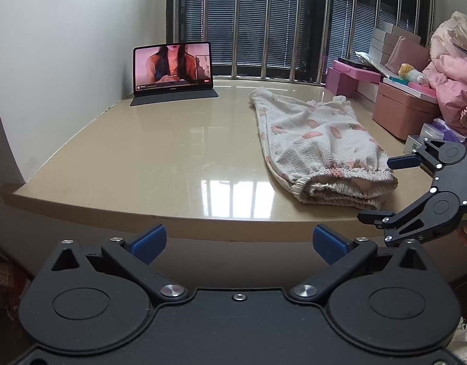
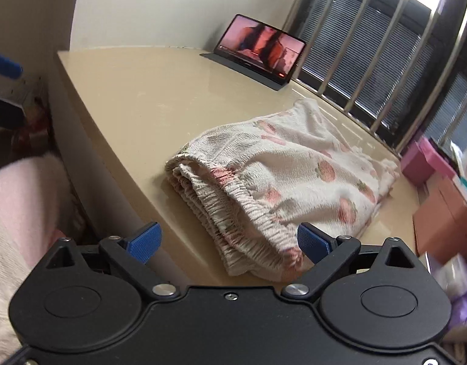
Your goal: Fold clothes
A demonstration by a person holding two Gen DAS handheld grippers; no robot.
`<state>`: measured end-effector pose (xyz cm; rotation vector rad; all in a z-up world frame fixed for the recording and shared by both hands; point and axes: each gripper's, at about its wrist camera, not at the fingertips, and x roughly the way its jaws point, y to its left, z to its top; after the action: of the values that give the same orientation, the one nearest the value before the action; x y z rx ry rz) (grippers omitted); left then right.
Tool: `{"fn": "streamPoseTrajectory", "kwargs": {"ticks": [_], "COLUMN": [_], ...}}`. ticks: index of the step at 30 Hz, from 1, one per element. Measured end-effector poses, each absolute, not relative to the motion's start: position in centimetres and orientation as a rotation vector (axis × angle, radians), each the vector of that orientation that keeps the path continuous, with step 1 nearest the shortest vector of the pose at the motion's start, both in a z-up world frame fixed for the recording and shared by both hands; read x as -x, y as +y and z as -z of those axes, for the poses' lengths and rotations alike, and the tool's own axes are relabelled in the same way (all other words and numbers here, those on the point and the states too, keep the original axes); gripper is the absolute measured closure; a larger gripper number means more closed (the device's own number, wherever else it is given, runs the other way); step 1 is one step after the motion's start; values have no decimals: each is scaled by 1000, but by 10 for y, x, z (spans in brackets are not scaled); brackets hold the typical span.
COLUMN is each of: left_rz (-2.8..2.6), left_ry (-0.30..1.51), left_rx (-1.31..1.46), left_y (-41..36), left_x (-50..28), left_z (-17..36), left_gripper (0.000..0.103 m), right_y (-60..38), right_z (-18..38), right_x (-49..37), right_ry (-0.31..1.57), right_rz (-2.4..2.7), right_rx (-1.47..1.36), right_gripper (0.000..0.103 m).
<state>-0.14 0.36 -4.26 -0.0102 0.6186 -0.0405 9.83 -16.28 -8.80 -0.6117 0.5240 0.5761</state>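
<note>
Both tools, left (image 1: 239, 243) and right (image 2: 229, 240), gape wide before strawberry-print pants (image 2: 294, 176); tablet (image 1: 172, 70) stands well behind.

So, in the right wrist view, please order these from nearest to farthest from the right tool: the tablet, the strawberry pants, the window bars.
1. Strawberry pants: directly ahead of the right tool, waistband nearest it.
2. Tablet: far end of the table, beyond the pants.
3. Window bars: behind the tablet, on the right.

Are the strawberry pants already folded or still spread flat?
Folded once lengthwise: the strawberry pants lie as one narrow strip, their elastic waistband doubled in stacked layers at the table edge.
</note>
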Motion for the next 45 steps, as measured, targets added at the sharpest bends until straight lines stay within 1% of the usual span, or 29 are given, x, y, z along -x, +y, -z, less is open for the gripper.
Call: {"fn": "streamPoseTrajectory", "kwargs": {"ticks": [3, 5, 8, 9, 11, 13, 14, 15, 16, 19, 20, 22, 23, 28, 30, 32, 33, 34, 35, 36, 38, 40, 43, 45], "left_rz": [13, -2, -17, -18, -14, -7, 10, 28, 46, 98, 137, 226, 277, 435, 444, 470, 484, 497, 510, 524, 562, 607, 680, 705], "left_ry": [625, 629, 638, 642, 652, 660, 661, 663, 664, 666, 662, 646, 634, 490, 448, 431, 423, 415, 406, 398, 389, 366, 350, 385], "left_rx": [29, 42, 63, 66, 65, 60, 34, 6, -22, -105, -173, -326, -410, -762, -851, -860, -864, -868, -872, -876, -867, -866, -880, -871], "left_y": [10, 13, 16, 16, 15, 13, 9, 5, 1, -10, -17, -33, -42, -90, -105, -110, -113, -115, -118, -120, -122, -119, -120, -124], "left_x": [1, 1, 2, 2, 1, -1, -4, -6, -9, -16, -18, -21, -21, -23, -29, -34, -36, -38, -40, -43, -42, -34, -26, -39], "left_z": [43, 43, 43, 43, 44, 45, 46, 47, 48, 51, 54, 60, 63, 90, 97, 93, 91, 89, 87, 85, 80, 61, 28, 6], "left_gripper": [0, 0, 0, 0, 0, 0, 0, 0, 0, 0, 0, 0, 0, 0, 0, 2, 6, 20, 38, 46, 73, 81, 83, 83], "right_y": [-152, -152, -151, -151, -150, -149, -149, -150, -151, -156, -158, -166, -170, -189, -193, -196, -197, -197, -196, -196, -197, -198, -201, -206], "right_z": [100, 103, 111, 116, 116, 114, 111, 108, 105, 97, 93, 79, 70, 31, 22, 17, 15, 14, 13, 12, 10, 3, -14, -32], "right_x": [-123, -137, -149, -145, -134, -121, -115, -110, -106, -93, -89, -85, -85, -88, -89, -88, -88, -88, -89, -88, -81, -75, -69, -85], "right_ry": [576, 640, 719, 717, 681, 652, 643, 640, 646, 661, 659, 661, 661, 673, 682, 691, 693, 695, 698, 700, 705, 702, 697, 707], "right_rz": [-632, -691, -751, -755, -768, -785, -797, -809, -823, -869, -882, -910, -918, -931, -935, -939, -941, -941, -941, -940, -939, -943, -961, -959], "right_rx": [682, 633, 604, 623, 679, 729, 746, 757, 760, 769, 769, 734, 711, 612, 597, 591, 595, 602, 614, 625, 660, 694, 717, 694], "right_gripper": [6, 8, 16, 17, 24, 48, 54, 65, 68, 72, 73, 81, 82, 84, 84, 84, 84, 84, 84, 84, 84, 84, 84, 84]}}
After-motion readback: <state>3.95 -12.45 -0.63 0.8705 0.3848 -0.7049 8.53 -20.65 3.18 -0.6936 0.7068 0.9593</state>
